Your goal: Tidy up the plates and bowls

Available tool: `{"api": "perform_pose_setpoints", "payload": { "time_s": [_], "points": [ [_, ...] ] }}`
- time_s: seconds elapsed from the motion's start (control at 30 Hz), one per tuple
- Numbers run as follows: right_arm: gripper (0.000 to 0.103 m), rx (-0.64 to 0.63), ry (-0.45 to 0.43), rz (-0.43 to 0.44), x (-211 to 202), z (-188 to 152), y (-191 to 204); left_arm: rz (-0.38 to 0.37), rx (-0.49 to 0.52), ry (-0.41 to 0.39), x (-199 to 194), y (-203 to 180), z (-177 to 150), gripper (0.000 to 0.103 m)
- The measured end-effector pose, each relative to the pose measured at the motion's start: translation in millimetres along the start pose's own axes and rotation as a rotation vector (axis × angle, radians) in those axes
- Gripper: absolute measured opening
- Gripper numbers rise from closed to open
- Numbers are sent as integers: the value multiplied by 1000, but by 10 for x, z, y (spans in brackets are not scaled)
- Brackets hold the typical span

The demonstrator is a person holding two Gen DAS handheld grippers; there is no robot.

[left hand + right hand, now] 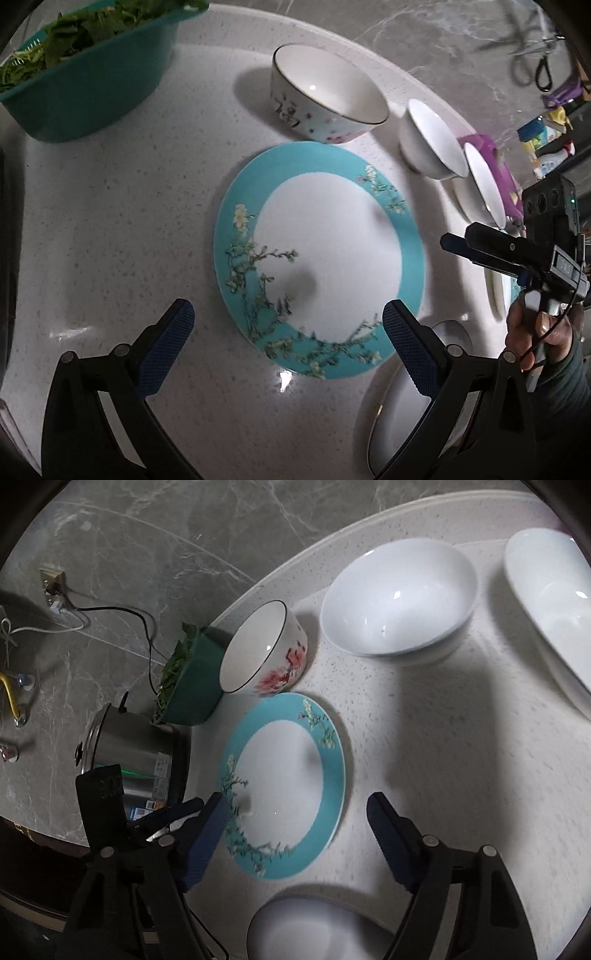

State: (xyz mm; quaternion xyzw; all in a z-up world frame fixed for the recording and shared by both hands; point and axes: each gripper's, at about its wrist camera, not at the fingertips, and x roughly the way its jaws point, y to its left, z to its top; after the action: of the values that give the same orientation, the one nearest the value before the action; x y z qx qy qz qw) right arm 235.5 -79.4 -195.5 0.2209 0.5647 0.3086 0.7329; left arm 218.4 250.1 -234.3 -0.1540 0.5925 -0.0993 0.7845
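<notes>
One teal-rimmed plate (pixel 410 254) is observed flat on the counter (pixel 110 221). One floral bowl (pixel 325 92) and two white bowls (pixel 399 598) are noted behind it. Left gripper (pixel 288 332) and right gripper (pixel 299 830) are both held spread, nothing grasped.

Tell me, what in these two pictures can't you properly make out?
- White dish, left wrist view: covered by the left gripper's finger, cut by the bottom edge.
- Greens, right wrist view: mostly behind their teal basin.
- Pot label, right wrist view: too small to read.
- Clutter, left wrist view: small, blurred.
</notes>
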Motion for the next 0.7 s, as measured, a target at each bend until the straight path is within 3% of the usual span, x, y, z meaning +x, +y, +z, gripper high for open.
{"api": "perform_pose_setpoints", "payload": {
  "time_s": [0.23,0.3,0.43,0.57,0.7],
  "points": [
    [75,11,61,-15,168,-4,-127,54,-27,13,200,130,135,98],
    [72,12,66,-10,205,-1,-130,57,-38,19,239,151,175,83],
    [71,7,68,-7,253,36,-98,82,-28,9,269,137,266,72],
    [69,-9,70,-18,283,49,-62,76,-16,3,244,120,272,49],
    [53,-41,94,-58,342,50,-11,98,-10,-2,232,109,252,34]
  ]
}}
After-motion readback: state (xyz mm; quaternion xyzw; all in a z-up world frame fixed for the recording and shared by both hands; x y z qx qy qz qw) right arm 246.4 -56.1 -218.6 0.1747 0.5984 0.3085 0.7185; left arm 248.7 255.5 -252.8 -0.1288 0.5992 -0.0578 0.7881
